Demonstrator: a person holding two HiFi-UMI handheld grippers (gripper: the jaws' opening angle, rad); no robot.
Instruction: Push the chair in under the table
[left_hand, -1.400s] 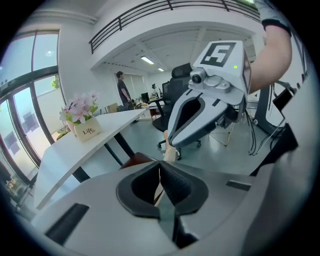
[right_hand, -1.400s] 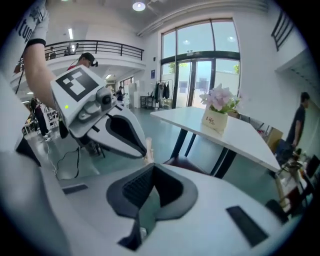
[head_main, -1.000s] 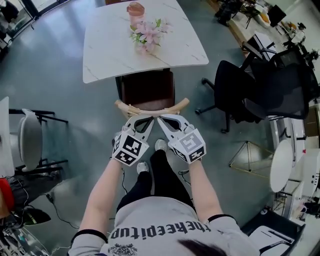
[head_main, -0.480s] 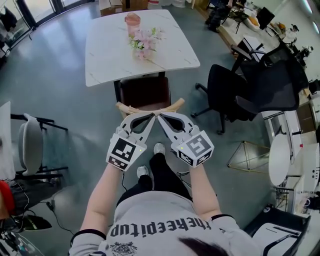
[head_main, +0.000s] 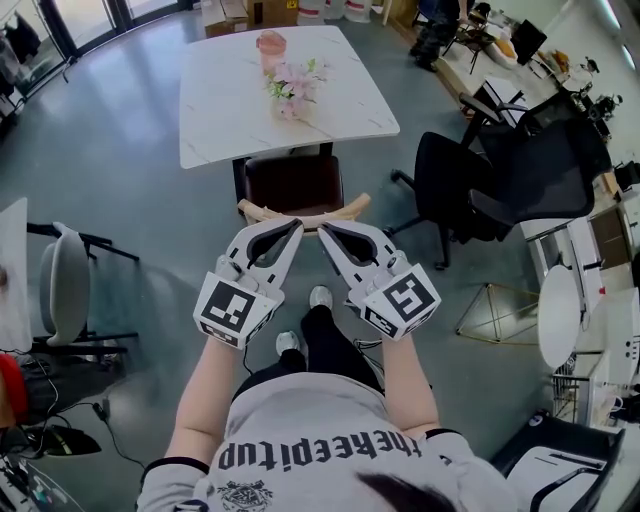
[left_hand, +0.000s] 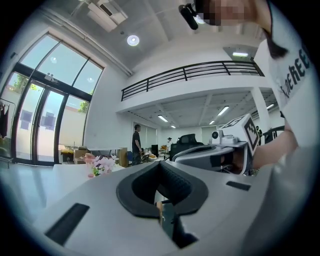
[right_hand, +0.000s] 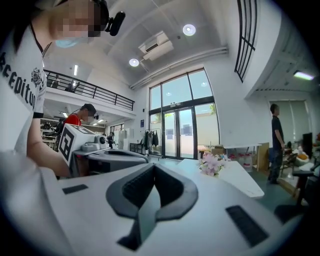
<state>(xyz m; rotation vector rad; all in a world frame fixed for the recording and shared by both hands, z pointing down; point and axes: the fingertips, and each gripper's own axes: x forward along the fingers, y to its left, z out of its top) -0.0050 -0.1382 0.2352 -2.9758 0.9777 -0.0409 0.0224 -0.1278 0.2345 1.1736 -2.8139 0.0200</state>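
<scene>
left claw (head_main: 296, 226) clenched, empty; right claw (head_main: 323, 232) likewise | chair (head_main: 294, 186) (front under table (head_main: 225, 110)); legs hidden

An open-plan office or lab hall; a railed mezzanine (left_hand: 190, 75) runs beneath a high ceiling (right_hand: 165, 15) with recessed lights (right_hand: 189, 29); tall glazed doors (right_hand: 182, 130) face outdoors; black office chairs (head_main: 470, 195) stand beside cluttered desks (head_main: 480, 60) on a polished grey floor (head_main: 120, 200); a white table (head_main: 240, 110) carries flowers (head_main: 292, 85).
</scene>
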